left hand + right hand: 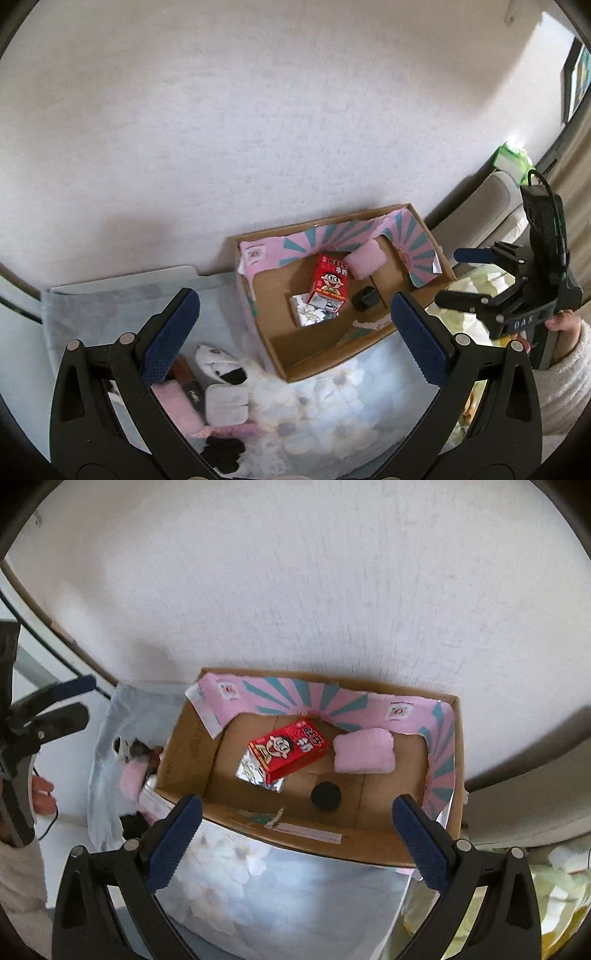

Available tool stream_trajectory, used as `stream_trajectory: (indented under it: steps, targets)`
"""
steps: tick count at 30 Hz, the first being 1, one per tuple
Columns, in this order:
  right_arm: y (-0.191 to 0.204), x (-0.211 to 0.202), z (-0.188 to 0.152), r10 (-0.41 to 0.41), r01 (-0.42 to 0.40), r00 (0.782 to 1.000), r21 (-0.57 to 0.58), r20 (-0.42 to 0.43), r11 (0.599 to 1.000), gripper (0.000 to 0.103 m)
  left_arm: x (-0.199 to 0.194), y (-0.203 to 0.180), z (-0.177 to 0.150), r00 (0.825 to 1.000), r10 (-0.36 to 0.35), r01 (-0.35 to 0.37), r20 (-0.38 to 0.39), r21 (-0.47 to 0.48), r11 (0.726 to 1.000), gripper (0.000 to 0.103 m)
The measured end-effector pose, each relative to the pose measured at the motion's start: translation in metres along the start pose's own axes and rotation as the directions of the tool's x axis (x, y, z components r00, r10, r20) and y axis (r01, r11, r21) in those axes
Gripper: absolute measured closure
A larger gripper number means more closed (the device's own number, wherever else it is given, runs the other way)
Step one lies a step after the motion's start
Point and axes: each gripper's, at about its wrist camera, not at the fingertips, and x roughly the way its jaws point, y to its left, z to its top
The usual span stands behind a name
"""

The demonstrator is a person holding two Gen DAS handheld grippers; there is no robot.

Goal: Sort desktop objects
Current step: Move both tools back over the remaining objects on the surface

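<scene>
Step in hand: both tongs are hovering empty above the worktop — by my judgement this is the gap between one drop into the box and the next pick.
Left tongs (295,328): standing wide apart, holding nothing, looking down over the box's near-left corner.
Right tongs (297,830): also spread wide and empty, hanging above the near wall of the cardboard box (306,843).
Box contents: a red milk carton (290,749) is lying on its side, resting partly on a silver packet (255,773); a pink towel roll (364,751) is sitting by the far wall, and a black round lid (325,796) is lying nearer the front.
Things waiting: outside the box, to its left on the flowery cloth (317,398), are lying a white case (226,404), a black-and-white soft toy (218,363), a pink bar (177,406) and something dark (225,452) I cannot name.
Next move, as I judge it: the left tongs are nearest that heap — they would need lowering onto one piece, likely the white case, closing across its narrow sides, then carrying it over the box wall.
Risk: the pieces are touching one another, so a neighbour may be getting dragged along.
</scene>
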Motion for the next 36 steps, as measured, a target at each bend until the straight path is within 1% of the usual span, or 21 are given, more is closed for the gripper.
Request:
stream_trajectory:
  steps: [1,2,4,5,8,10,14,18,19,23,26,31,36]
  targets:
    - [0.000,-0.003,-0.001,-0.007,0.006,1.000,0.023,0.014,1.000,0.000,-0.006,0.002,-0.001,1.000,0.003,-0.003,0.008,0.003,1.000,0.000]
    - [0.001,-0.005,-0.002,-0.052,0.051,0.998,0.041,0.021,0.998,0.000,-0.012,0.005,-0.003,1.000,0.003,-0.003,0.013,0.006,1.000,0.000]
    - [0.003,-0.006,-0.003,-0.136,0.135,0.990,0.040,0.031,0.990,0.000,-0.026,0.012,-0.007,1.000,0.008,-0.008,0.018,0.016,1.000,0.000]
    - [0.005,-0.007,-0.004,-0.159,0.157,0.987,0.037,0.036,0.987,0.000,-0.032,0.017,-0.009,1.000,0.026,-0.026,0.009,0.016,1.000,0.000]
    - [0.010,-0.013,-0.008,-0.145,0.142,0.988,0.056,0.050,0.988,0.000,-0.048,0.028,-0.017,0.995,0.092,-0.092,0.029,0.022,0.995,0.000]
    - [0.016,-0.018,-0.011,-0.138,0.135,0.988,0.056,0.066,0.989,0.000,-0.062,0.037,-0.023,0.992,0.119,-0.120,0.053,0.016,0.993,0.000]
    - [0.035,-0.026,-0.021,-0.125,0.122,0.988,0.040,0.092,0.992,0.000,-0.079,0.059,-0.037,0.992,0.117,-0.115,0.057,-0.032,0.993,0.000]
    - [0.063,-0.029,-0.031,-0.188,0.192,0.975,-0.017,0.120,0.981,0.000,-0.086,0.077,-0.056,0.994,0.096,-0.092,0.048,-0.078,0.993,0.000]
    - [0.072,-0.029,-0.035,-0.193,0.199,0.973,-0.038,0.127,0.979,0.000,-0.087,0.081,-0.063,0.995,0.095,-0.091,0.044,-0.085,0.992,0.000]
    - [0.102,-0.022,-0.048,-0.182,0.196,0.974,-0.109,0.132,0.974,0.000,-0.086,0.090,-0.087,0.995,0.099,-0.097,0.017,-0.089,0.991,0.000]
    - [0.122,-0.010,-0.055,-0.171,0.187,0.978,-0.144,0.117,0.972,0.000,-0.088,0.097,-0.105,0.995,0.102,-0.102,0.004,-0.094,0.990,0.000]
    - [0.145,0.016,-0.067,-0.095,0.104,0.993,-0.146,0.068,0.984,0.000,-0.082,0.114,-0.137,0.994,0.096,-0.101,-0.047,-0.135,0.986,0.000]
    - [0.165,0.040,-0.077,-0.036,0.039,0.999,-0.144,0.025,0.989,0.000,-0.066,0.123,-0.163,0.991,0.090,-0.104,-0.100,-0.143,0.984,0.000]
